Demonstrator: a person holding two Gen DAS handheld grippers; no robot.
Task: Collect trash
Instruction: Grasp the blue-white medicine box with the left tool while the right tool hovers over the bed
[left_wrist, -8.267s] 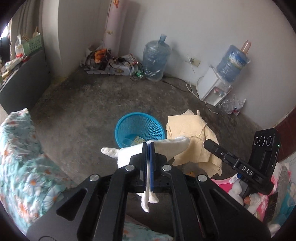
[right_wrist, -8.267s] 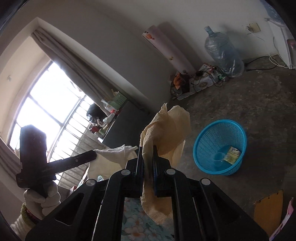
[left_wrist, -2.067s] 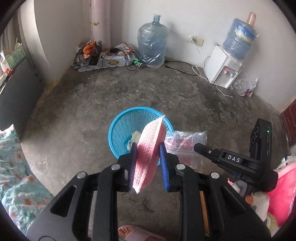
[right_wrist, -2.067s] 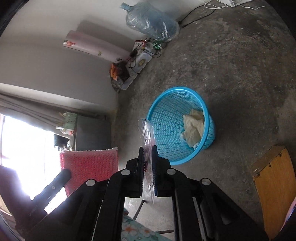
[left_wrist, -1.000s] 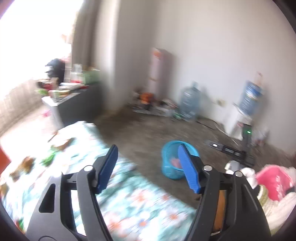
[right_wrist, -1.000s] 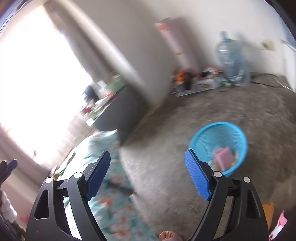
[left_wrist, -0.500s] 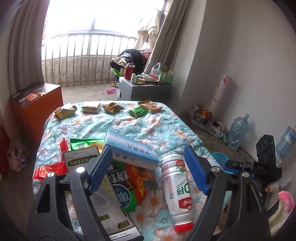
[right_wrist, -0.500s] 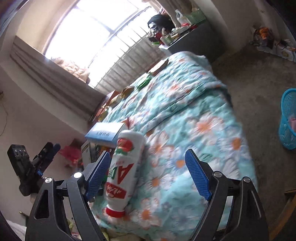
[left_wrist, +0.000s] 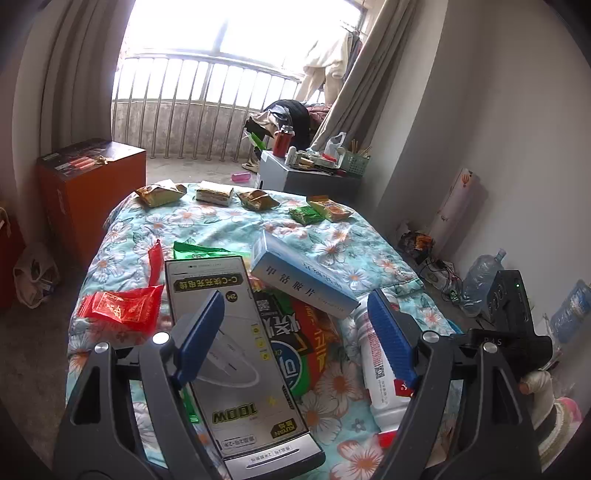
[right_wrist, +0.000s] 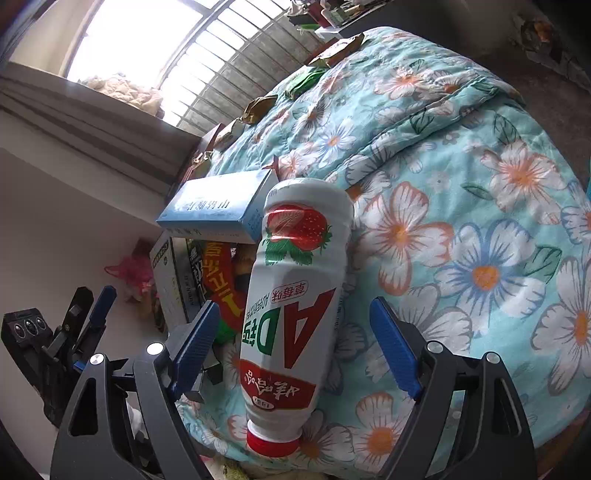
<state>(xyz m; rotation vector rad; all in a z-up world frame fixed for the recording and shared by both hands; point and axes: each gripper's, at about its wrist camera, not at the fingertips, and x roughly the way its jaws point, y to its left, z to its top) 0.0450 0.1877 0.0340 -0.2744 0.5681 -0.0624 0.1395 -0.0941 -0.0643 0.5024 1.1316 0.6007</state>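
Observation:
Trash lies on a floral quilt (left_wrist: 207, 221). My left gripper (left_wrist: 295, 336) is open above a grey cable box (left_wrist: 236, 376), a green and red snack bag (left_wrist: 299, 332) and a blue carton (left_wrist: 303, 280). A red wrapper (left_wrist: 122, 306) lies to the left, and several snack packets (left_wrist: 255, 199) sit along the far edge. A white strawberry-drink bottle (right_wrist: 295, 295) with a red cap lies on its side. It sits between the open fingers of my right gripper (right_wrist: 295, 343), and the pads stay clear of it. The same bottle (left_wrist: 380, 373) shows in the left wrist view.
An orange cabinet (left_wrist: 92, 177) stands left of the bed. A cluttered grey side table (left_wrist: 306, 173) stands behind it by the balcony railing. Water jugs (left_wrist: 480, 273) and cables lie on the floor along the right wall. A gloved hand (left_wrist: 535, 384) holds the right gripper.
Both grippers dropped their pink cloth and plastic bag in the blue basket, opened, and swung from the floor to the bed. Over the last half second they came closer to the pile and bottle.

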